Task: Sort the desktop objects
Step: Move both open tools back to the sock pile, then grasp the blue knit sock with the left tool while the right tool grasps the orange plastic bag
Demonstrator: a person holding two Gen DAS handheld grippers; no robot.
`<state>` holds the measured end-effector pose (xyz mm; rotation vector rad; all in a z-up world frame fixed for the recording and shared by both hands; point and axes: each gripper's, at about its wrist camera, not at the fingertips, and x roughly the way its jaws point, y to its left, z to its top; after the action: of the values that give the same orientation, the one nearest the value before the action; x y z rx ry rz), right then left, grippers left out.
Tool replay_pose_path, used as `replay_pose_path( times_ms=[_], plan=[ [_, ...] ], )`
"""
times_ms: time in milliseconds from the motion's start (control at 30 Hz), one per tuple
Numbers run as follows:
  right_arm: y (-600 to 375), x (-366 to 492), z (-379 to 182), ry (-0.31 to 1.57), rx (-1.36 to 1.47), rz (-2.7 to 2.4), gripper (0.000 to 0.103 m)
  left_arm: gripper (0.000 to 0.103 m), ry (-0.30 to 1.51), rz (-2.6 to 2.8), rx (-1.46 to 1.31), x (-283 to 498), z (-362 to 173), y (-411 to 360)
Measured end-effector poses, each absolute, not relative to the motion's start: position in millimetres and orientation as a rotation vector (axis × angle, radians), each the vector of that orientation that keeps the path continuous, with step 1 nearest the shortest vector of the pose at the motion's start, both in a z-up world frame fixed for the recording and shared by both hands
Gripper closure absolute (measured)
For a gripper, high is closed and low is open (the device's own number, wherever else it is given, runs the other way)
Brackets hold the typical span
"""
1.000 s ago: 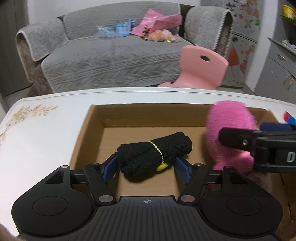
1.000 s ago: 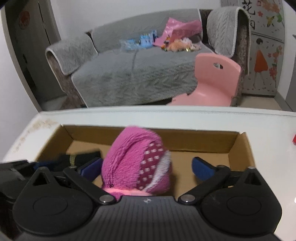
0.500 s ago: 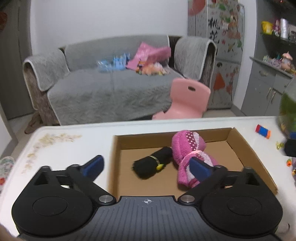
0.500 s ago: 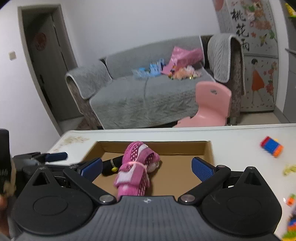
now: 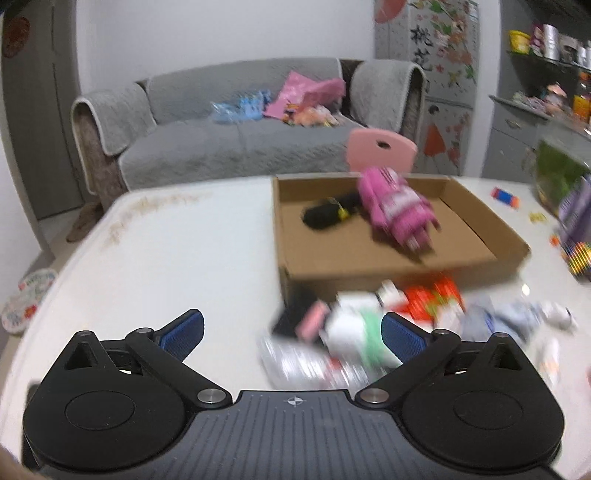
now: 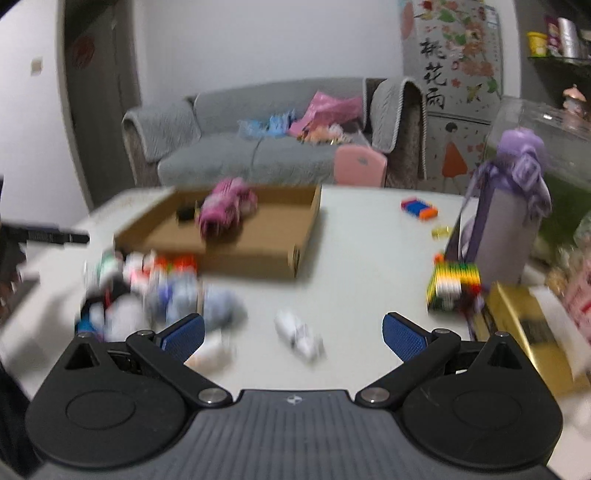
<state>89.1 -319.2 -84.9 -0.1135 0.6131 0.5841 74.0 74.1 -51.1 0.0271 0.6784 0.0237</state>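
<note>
1. A grey sofa [image 5: 240, 136] with quilted covers is seen at twelve o'clock, set against a plain white wall [image 5: 221, 33].
2. Pink and blue items are scattered on the sofa seat toward its right end; they are too blurred to be told apart.
3. A small pink chair [image 5: 382, 149] is placed just in front of the sofa, behind the far edge of the white table [image 5: 166, 258].
4. A dark door [image 6: 99, 103] is seen at ten o'clock.
5. A cabinet [image 6: 454, 62] covered with flower decals and characters stands at one o'clock.
6. Shelves with jars [image 5: 546, 40] are seen at two o'clock.
7. The room is evenly lit.
</note>
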Motion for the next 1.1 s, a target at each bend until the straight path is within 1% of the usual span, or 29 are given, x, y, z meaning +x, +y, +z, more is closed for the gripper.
replay_pose_path(
  times_ms=[167, 367, 667, 733, 1100],
  plan=[
    [-313, 74, -111, 0.635, -0.21, 0.608, 0.0, 0.0, 0.693, -0.074, 0.072, 35, -63, 45],
    [-304, 79, -125, 0.652, -0.209, 0.616, 0.0, 0.0, 0.715, -0.154, 0.102, 11, -80, 8],
    [-313, 81, -132, 0.661, -0.178, 0.64, 0.0, 0.0, 0.797, -0.173, 0.014, 17, -102, -23],
    [-318, 69, -136, 0.667, -0.175, 0.647, 0.0, 0.0, 0.798, -0.162, 0.011, 19, -104, -27],
    [-313, 78, -142, 0.724, -0.177, 0.641, 0.001, 0.001, 0.85, -0.097, -0.04, 35, -121, -19]
  ],
)
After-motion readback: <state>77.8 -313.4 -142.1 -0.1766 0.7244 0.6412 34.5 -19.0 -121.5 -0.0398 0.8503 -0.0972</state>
